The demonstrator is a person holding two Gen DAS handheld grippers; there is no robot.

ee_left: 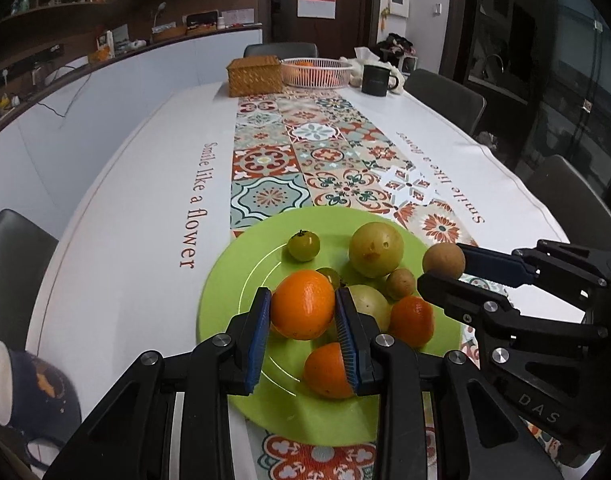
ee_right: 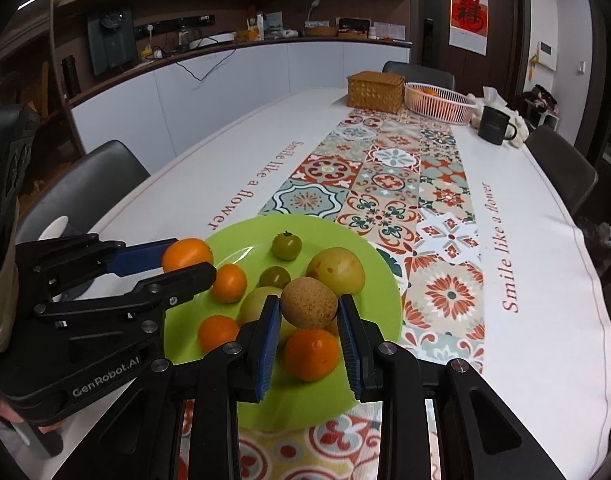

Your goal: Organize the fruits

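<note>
Left-view-only corner: blue mug point(ee_left: 33, 392)

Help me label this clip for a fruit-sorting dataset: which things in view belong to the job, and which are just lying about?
Belongs to the job:
- orange in the left tongs
- brown fruit in the right tongs
- green plate with the remaining fruit
- white basket

Lying about:
- wicker box
- black mug
- dark cup

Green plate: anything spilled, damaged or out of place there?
Nothing stands out. The fruit lies on the green plate; the left gripper holds an orange, the right gripper a brown fruit.
</note>
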